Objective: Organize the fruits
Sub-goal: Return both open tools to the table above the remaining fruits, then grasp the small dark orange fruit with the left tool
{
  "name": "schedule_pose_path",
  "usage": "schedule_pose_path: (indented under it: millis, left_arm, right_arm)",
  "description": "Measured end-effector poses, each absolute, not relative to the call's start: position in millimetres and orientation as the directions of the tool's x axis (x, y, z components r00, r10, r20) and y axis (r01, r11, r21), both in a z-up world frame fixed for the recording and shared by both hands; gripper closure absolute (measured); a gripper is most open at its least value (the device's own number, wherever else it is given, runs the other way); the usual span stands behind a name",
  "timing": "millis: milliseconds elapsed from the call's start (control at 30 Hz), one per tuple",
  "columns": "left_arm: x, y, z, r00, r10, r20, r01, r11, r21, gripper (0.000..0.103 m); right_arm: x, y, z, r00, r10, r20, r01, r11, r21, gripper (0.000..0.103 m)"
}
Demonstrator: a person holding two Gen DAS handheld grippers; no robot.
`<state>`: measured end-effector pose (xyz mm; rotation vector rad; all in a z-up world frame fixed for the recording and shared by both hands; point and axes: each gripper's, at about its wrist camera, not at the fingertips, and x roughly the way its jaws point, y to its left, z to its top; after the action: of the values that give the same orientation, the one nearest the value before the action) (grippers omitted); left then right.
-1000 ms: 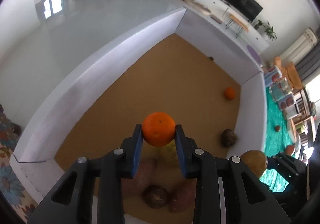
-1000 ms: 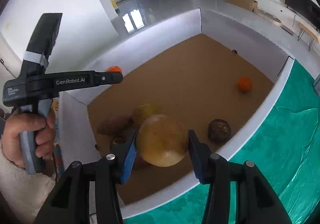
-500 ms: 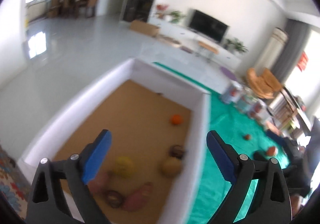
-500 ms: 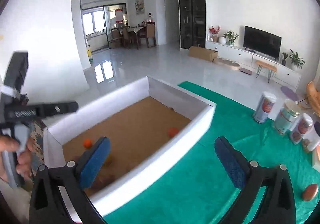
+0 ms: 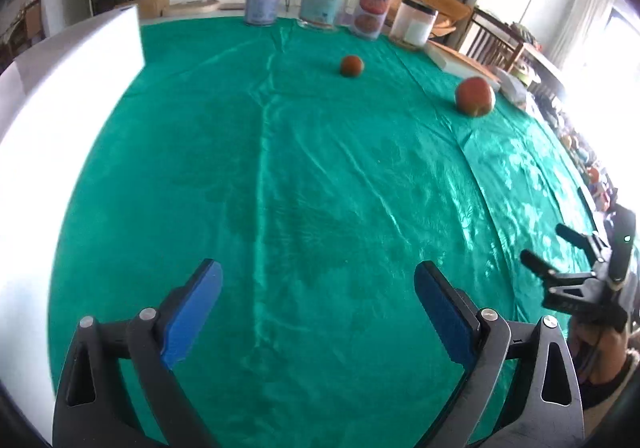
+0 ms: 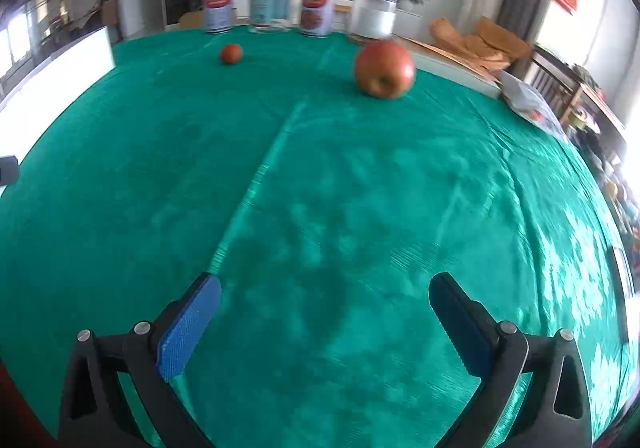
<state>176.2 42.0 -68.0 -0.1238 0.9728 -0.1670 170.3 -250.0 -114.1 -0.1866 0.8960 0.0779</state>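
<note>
both grippers are wide open with nothing in them. the left gripper [image 5: 318, 312] hangs over the green cloth [image 5: 320, 176], blue pads far apart. the right gripper [image 6: 324, 322] does the same. a red apple [image 6: 384, 68] sits on the cloth far ahead of the right gripper. a smaller round fruit [image 6: 231, 53], maybe a tomato, it is blurry, sits further back near the row of tins and jars [image 6: 272, 6]. the white box [image 5: 60, 88] is at the left edge.
</note>
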Motion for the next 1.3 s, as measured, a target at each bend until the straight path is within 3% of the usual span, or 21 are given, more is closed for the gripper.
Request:
schedule_pose_path:
  millis: [233,433,1033,1100,1300]
  left_arm:
    - [188.4,19.8,-92.5,0.597,-0.068,-0.8,0.094,0.995,-0.015,0.006]
    - [192.3,27.2,-104.6,0.602,-0.025,-0.798,0.035,0.999,-0.005,0.004]
    - [196.0,27.4,-102.9,0.596,-0.04,-0.802,0.028,0.999,-0.029,0.001]
    - [214.1,22.1,-94.3,0.603,-0.102,-0.791,0.078,0.995,-0.069,0.001]
    - [308.9,-12.0,-71.8,0.66,-0.126,-0.741,0.161,0.987,-0.025,0.002]
  right_arm:
    - [171.0,-292.9,-116.8,0.63,0.013,-0.777,-0.007,1.0,0.011,0.0]
    - [181.6,-293.6,-128.6,0.617,0.012,-0.787,0.005,1.0,0.019,0.0]
    - [184.4,-279.9,-138.7,0.607,-0.002,-0.795,-0.016,1.0,-0.015,0.0]
    - [184.0,-279.1,-138.5,0.606,0.0,-0.795,-0.021,1.0,-0.016,0.0]
    - [184.3,-276.1,-139.0,0.605,0.01,-0.796,-0.038,0.999,-0.016,0.0]
